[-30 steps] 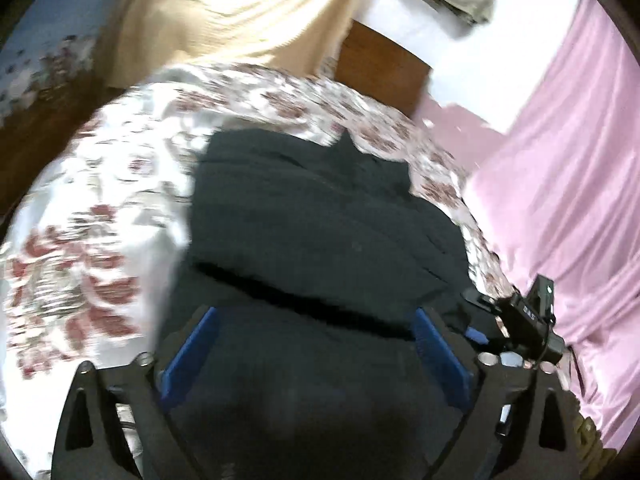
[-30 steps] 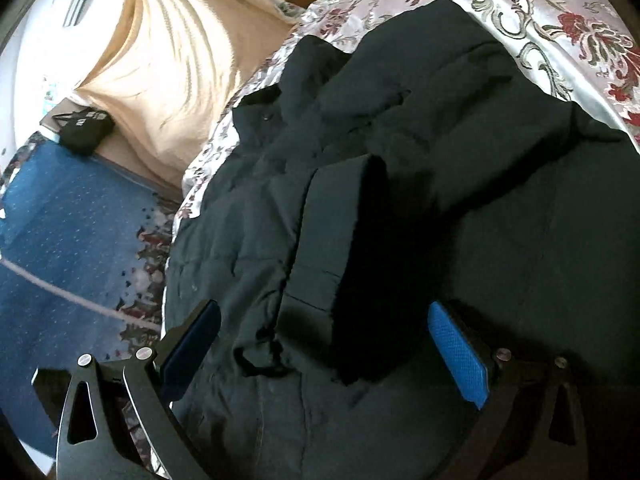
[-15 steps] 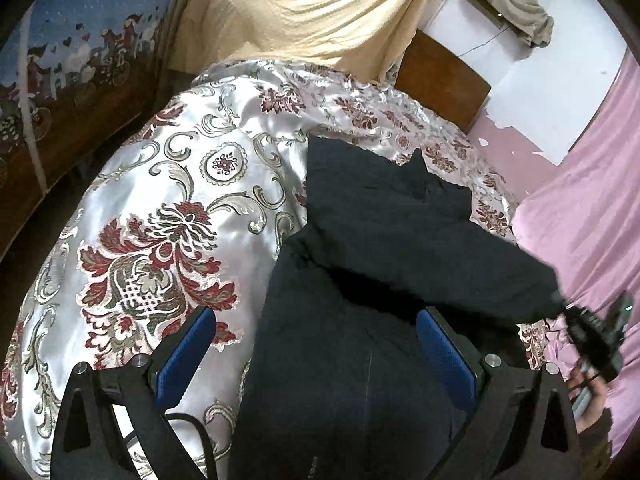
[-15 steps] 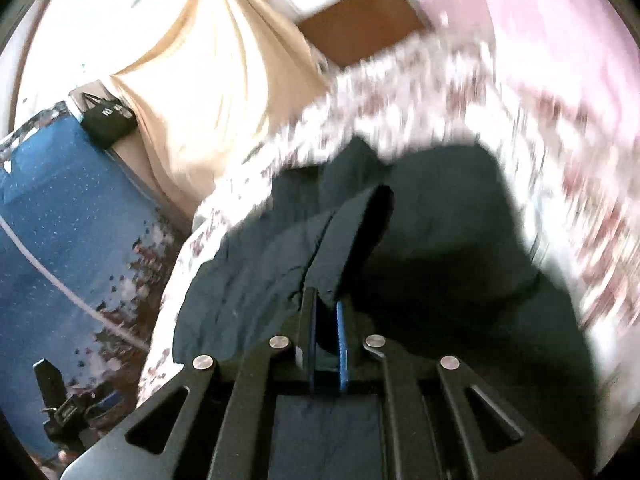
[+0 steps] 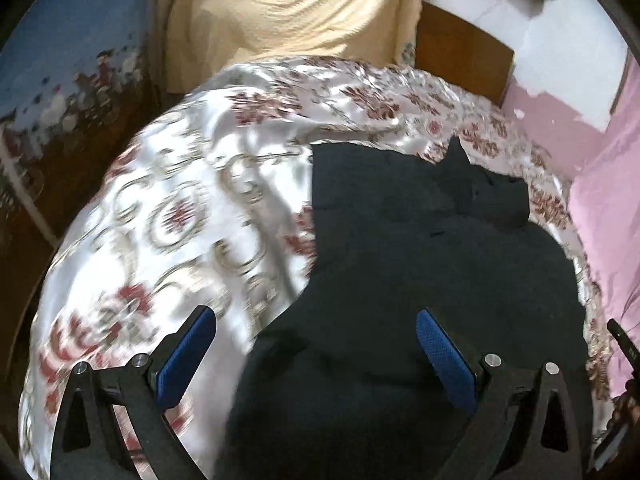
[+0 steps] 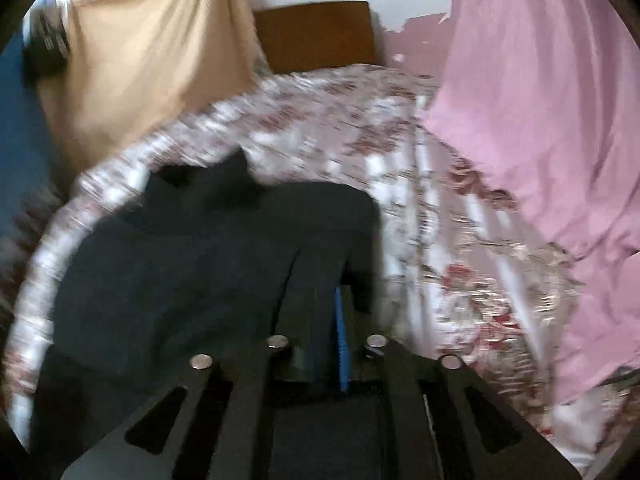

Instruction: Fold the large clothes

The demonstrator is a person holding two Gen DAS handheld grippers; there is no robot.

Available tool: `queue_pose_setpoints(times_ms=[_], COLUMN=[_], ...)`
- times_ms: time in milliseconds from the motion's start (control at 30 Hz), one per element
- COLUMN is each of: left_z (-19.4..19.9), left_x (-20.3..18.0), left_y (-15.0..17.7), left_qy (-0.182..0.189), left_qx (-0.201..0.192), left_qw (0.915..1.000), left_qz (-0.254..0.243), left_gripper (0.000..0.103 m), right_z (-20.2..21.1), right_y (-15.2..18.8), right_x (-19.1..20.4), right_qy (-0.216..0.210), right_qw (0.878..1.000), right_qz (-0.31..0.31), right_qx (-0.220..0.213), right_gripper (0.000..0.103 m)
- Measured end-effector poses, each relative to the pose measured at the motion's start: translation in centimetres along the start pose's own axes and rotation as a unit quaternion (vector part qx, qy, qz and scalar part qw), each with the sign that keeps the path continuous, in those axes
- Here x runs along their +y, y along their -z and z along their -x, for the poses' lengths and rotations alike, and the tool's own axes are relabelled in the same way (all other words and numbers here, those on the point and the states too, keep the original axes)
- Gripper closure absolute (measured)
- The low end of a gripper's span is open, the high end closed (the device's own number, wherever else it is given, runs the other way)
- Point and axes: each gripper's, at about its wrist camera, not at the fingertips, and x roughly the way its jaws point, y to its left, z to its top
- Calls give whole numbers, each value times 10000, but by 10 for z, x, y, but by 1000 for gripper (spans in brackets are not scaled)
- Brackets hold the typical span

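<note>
Item one, my left gripper (image 5: 316, 354): jaws spread wide, blue pads far apart, holding nothing. It hangs over the near end of the large black garment (image 5: 432, 280); whether a pad touches the cloth, I cannot tell.

Item two, my right gripper (image 6: 326, 332): jaws pressed nearly together, pinching a fold of the same black garment (image 6: 208, 272) between the blue pads. The cloth rises from the bed into the pinch, with a flap draped beside it.

Item three, the garment: dark, heavy fabric, lying on the bed covered with a shiny white satin bedspread with red floral pattern (image 5: 180, 220). Its long axis runs from my grippers away toward the brown wooden headboard (image 5: 460, 56); the collar end, with a small pointed peak, is the far end. In the left wrist view it lies right of the bed's middle, near the pink cloth (image 5: 608, 208).

Item four, surroundings: a cream-yellow draped fabric (image 6: 152, 64) beyond the bed's far left corner; pink cloth (image 6: 540, 120) along the bed's right side. Both views are blurred.
</note>
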Motion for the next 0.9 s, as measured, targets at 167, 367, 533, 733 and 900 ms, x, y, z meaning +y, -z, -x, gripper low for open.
queue_pose_setpoints(times_ms=[167,367,533,733,900], left_z=[-30,-59,-73,-84,-92], left_x=[-42,-67,-58,-56,-59], left_y=[-6,9,16,23,25], left_qy=[-81,-200,129,241,176], left_qx=[12,-93,-172,-333,-362], left_qw=[9984,9964,9970,9964,9963], left_qz=[-562,-821,-746,-743,-756], left_gripper=[2,0,0,0,0], right_z=[3,-31,-75,-98,-106], right_y=[3,7,19,31,39], right_x=[24,61,52,54,56], right_qy=[-330,-1133,-1266,-1412,-1414], right_qw=[9976,9876,9884,9871,9874], right_qz=[505,1086,753,617,588], right_qx=[-332,-4,356,431,407], right_gripper=[42,42,42,42,42])
